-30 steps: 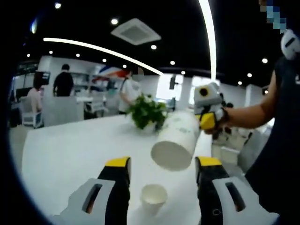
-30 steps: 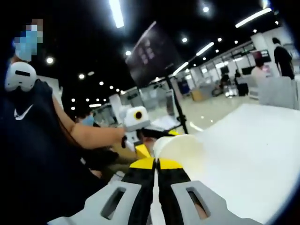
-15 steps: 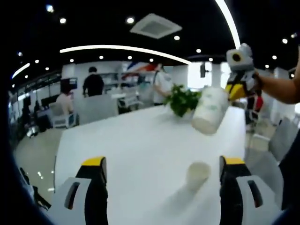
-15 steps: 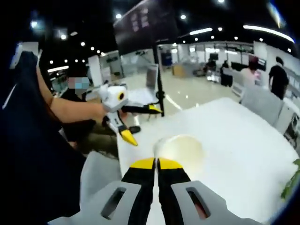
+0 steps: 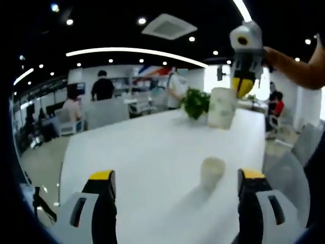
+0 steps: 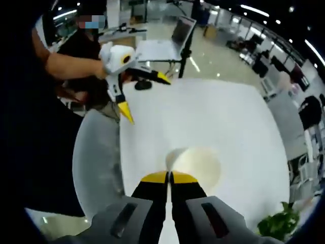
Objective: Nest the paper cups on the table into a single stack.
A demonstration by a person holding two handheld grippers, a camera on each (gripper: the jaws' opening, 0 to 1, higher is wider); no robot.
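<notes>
Cups sat well apart in your left gripper view: a small paper cup [image 5: 212, 171] stood on the white worktop [image 5: 142, 152] right of centre, between the spread jaws of your left tool [image 5: 175, 195], which gripped nothing. Your right tool [image 5: 242, 84] hung at the upper right of that frame, clamped on the rim of a larger held cup [image 5: 222, 108], upright above the worktop's far end, beside a green plant [image 5: 195, 103]. In your right gripper view, the right tool [image 6: 169, 177] had its jaws pressed together on that cup's rim [image 6: 195, 163], mouth facing the camera, while your left tool [image 6: 137, 94] showed wide open at upper left over the worktop [image 6: 218, 117].
</notes>
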